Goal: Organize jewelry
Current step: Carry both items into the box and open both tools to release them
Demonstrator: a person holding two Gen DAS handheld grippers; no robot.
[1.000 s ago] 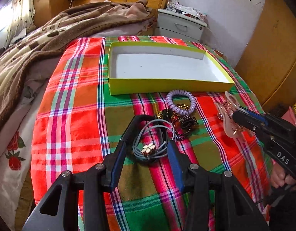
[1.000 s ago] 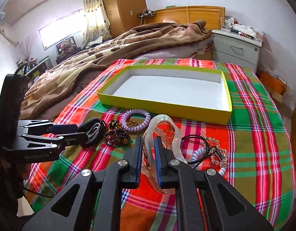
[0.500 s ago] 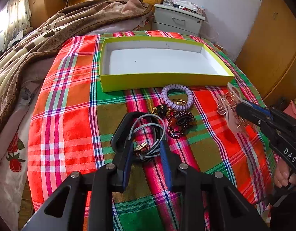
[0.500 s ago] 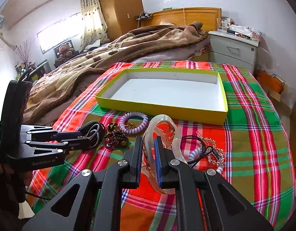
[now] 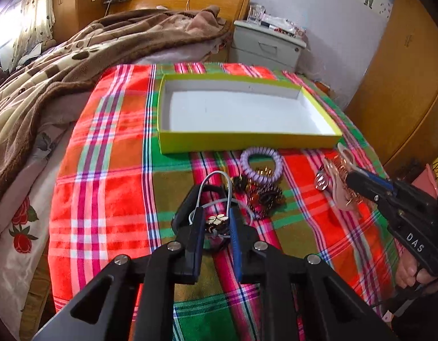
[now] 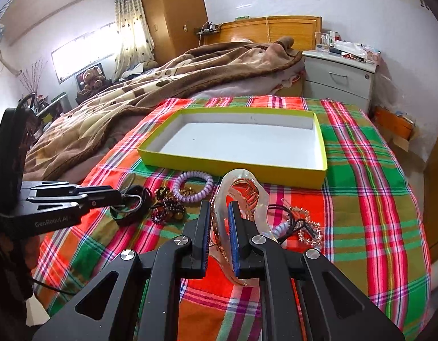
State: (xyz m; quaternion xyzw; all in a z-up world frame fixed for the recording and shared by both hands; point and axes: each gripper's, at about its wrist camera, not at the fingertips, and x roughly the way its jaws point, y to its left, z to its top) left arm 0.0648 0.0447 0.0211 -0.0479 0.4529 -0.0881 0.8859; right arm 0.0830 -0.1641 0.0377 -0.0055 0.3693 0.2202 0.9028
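L claw point(image 5: 217, 224): my jaws just closed on the grey cord bracelet point(image 5: 214, 196), flower charm between pads. R claw point(image 6: 220, 227): clamped on clear hair claw clip point(image 6: 247, 196). Yellow box point(image 5: 241, 142): empty, straight ahead upper centre; its near wall must be cleared. Lilac coil tie point(image 5: 261, 164), bead pile lie between.

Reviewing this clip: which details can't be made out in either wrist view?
- Left wrist view: base of the gray hair tie, hidden behind the left tool.
- Right wrist view: lower part of the hair claw, covered by the right tool.
- Dark bead cluster: too small to separate pieces.
- Nightstand items: too small.
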